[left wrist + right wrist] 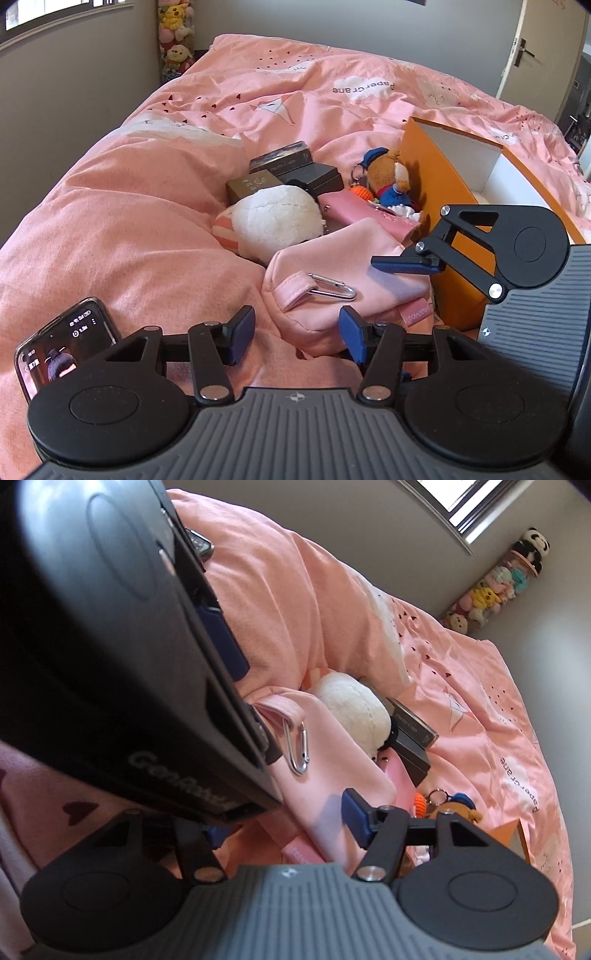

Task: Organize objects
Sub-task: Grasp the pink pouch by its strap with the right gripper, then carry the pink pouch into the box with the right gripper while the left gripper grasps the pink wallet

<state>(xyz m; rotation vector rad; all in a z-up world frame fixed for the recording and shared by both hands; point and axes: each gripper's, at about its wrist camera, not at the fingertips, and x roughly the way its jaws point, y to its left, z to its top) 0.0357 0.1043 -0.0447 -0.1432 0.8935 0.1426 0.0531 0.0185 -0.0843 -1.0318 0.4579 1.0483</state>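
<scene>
Nearest the left wrist camera, the left gripper [297,334] stands with its jaws wide and nothing between them, hovering just short of the pink fabric pouch [343,266] that lies on the bed [129,206]. A silver carabiner [332,290] hangs from the pouch's loop, facing this gripper, which probably makes that end the handiest to take hold of. Further right, the right gripper [280,821] is tilted onto its side over the pouch's far edge, also with jaws apart and gripping nothing that I can see; one blue pad [397,266] hovers above the fabric.

Behind the pouch sit a white plush toy [277,221], a few dark boxes [295,173] and a small bear keychain [388,177], all crowded beside the open orange box [461,177], which looks like the place these things are meant to go. A phone [62,347] lies apart at the near left.

Both grippers angle downward toward the pouch from opposite ends, suggesting a two-handed lift.
</scene>
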